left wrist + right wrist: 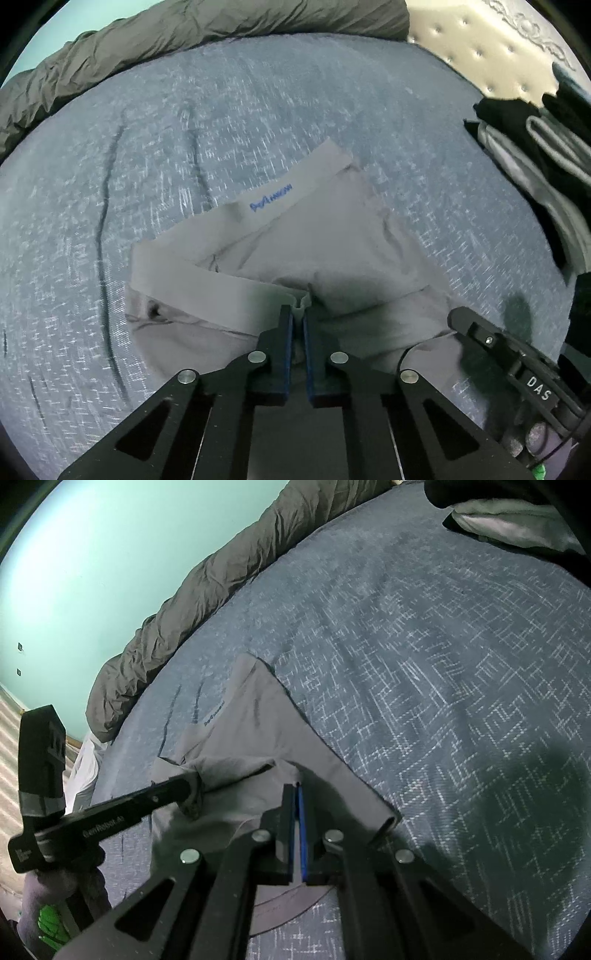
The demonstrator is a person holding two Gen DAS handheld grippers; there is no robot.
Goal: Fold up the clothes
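Observation:
A pair of light grey shorts [332, 236] with a wide waistband and a small blue logo lies partly folded on the blue patterned bed sheet [258, 110]. My left gripper [298, 314] is shut on a pinched fold of the waistband at its near edge. In the right wrist view the same shorts [258, 731] bunch around the left gripper [192, 790]. My right gripper [296, 786] is shut on a raised edge of the cloth just right of it. Its black tip [458, 317] rests on the shorts' lower right part in the left wrist view.
A crumpled dark grey duvet [184, 33] runs along the far side of the bed below a teal wall [92, 572]. A stack of black and grey folded clothes [535, 166] sits at the right beside a cream tufted headboard [480, 44]. Bare sheet [443, 664] surrounds the shorts.

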